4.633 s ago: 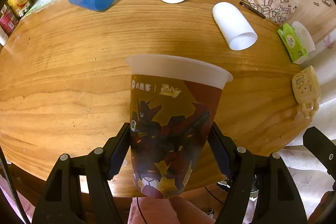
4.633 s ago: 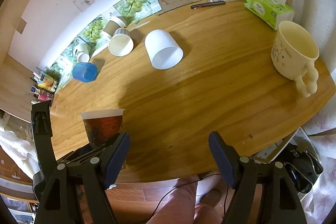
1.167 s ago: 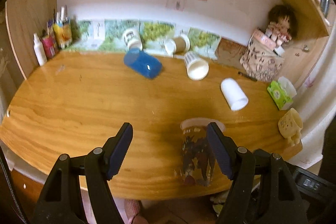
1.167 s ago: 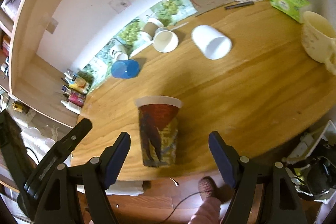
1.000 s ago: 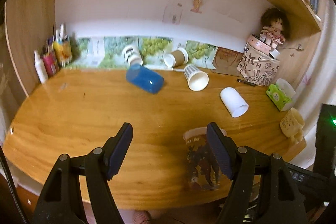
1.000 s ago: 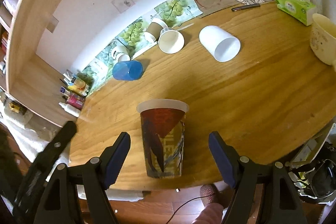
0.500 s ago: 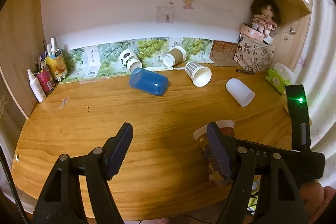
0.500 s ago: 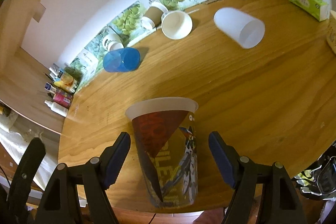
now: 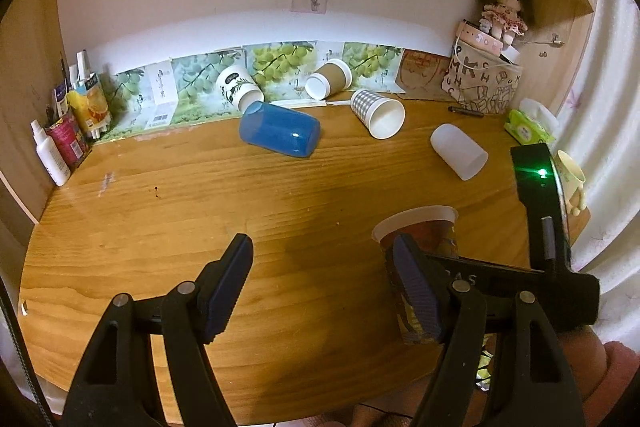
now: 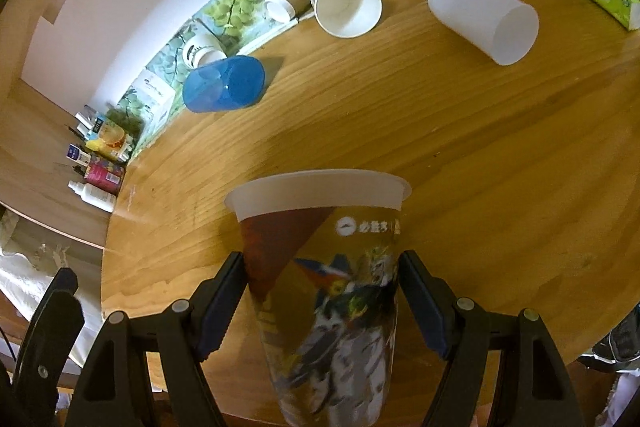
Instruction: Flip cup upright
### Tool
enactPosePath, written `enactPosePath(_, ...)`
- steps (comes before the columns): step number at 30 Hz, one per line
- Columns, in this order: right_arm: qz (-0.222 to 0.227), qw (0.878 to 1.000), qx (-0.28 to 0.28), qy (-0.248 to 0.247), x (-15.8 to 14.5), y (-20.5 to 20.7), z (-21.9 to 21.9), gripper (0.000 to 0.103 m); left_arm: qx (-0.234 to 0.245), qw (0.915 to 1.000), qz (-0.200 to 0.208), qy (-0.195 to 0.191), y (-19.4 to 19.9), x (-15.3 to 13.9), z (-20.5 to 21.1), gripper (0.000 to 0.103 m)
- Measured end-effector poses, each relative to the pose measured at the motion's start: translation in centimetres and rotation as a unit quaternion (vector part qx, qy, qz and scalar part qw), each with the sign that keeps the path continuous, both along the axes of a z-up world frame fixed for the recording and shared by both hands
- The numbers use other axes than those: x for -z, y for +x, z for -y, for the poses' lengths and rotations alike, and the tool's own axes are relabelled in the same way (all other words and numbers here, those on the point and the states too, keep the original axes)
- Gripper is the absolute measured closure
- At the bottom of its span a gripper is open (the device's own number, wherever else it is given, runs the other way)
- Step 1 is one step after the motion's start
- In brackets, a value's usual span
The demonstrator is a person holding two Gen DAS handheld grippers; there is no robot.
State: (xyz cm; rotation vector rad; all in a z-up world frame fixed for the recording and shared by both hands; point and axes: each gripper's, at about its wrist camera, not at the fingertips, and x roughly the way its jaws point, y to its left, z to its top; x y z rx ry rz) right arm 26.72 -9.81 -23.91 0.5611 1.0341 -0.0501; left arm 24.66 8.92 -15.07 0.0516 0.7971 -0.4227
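The right gripper (image 10: 320, 303) brackets the upright printed paper cup with white rim (image 10: 324, 267) at the wooden table's (image 10: 460, 147) near edge, fingers spread, contact unclear. A nudge could topple it off. The left gripper (image 9: 324, 287) gapes empty.

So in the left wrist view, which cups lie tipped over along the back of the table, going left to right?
White printed cup → blue cup → brown sleeved cup → checked paper cup → plain white cup.
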Motion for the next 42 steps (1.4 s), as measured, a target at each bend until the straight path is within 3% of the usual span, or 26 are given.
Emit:
enactPosePath(17, -0.009, 1.0, -0.001, 0.007, 0.2, 1.5, -0.4, 0.027, 0.005, 0.9996, -0.027, 0.005, 1.4, 1.2, -1.3, 0.027)
enactPosePath(21, 0.009, 1.0, -0.011, -0.028, -0.8, 1.2, -0.8, 0.027, 0.006, 0.9995, -0.03, -0.004, 1.8, 1.1, -1.3, 0.027)
enactPosePath(27, 0.052, 0.994, -0.015, -0.095, -2.7, 0.8, -1.2, 0.028, -0.002, 0.9992, -0.03, -0.024, 2.8, 0.8, -1.6, 0.027)
enactPosePath(33, 0.129, 0.976, -0.02, -0.173, -4.1, -0.3, -1.7, 0.028, -0.015, 0.9983, -0.038, -0.041, 3.6, 0.4, -2.3, 0.027)
enactPosePath(42, 0.234, 0.95, 0.015, -0.206, -3.9, -1.5, -1.5, 0.028, -0.048, 0.9975, -0.045, -0.026, 4.1, 0.5, -3.0, 0.027)
